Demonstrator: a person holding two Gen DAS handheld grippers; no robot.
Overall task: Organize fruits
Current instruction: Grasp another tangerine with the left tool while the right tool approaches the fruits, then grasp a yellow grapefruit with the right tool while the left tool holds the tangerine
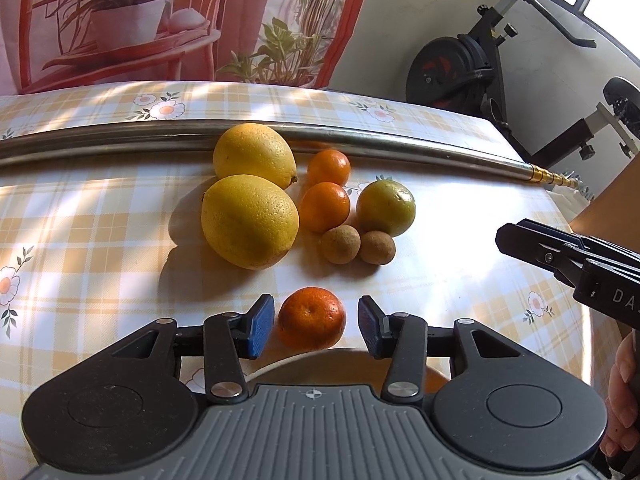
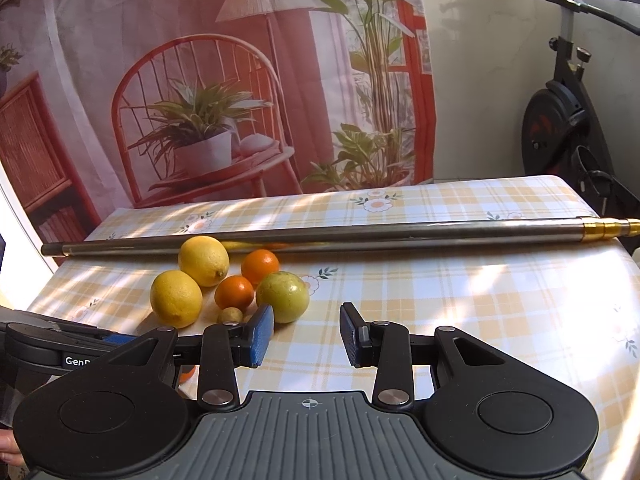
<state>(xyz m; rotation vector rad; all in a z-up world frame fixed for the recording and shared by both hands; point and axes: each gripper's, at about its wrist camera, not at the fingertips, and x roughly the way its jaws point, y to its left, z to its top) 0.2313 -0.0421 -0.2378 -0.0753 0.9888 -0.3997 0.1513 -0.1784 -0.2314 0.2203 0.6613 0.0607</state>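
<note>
Tablecloth (image 1: 460,280): glossy, plastic-looking. Rod (image 1: 120,142): polished metal, brass-coloured end. Lemons (image 1: 250,222): pitted peel. Gripper pads (image 1: 260,326): textured blue.

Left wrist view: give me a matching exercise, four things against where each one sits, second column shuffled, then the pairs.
Things:
1. tangerine
2. metal rod
3. green fruit
4. right gripper

Places:
A. right edge of the view, above the table
B. lying across the table behind the fruit group
C. between the open fingers of the left gripper
D. right side of the fruit group, behind the two small brown fruits

Pairs: 1-C, 2-B, 3-D, 4-A
</note>
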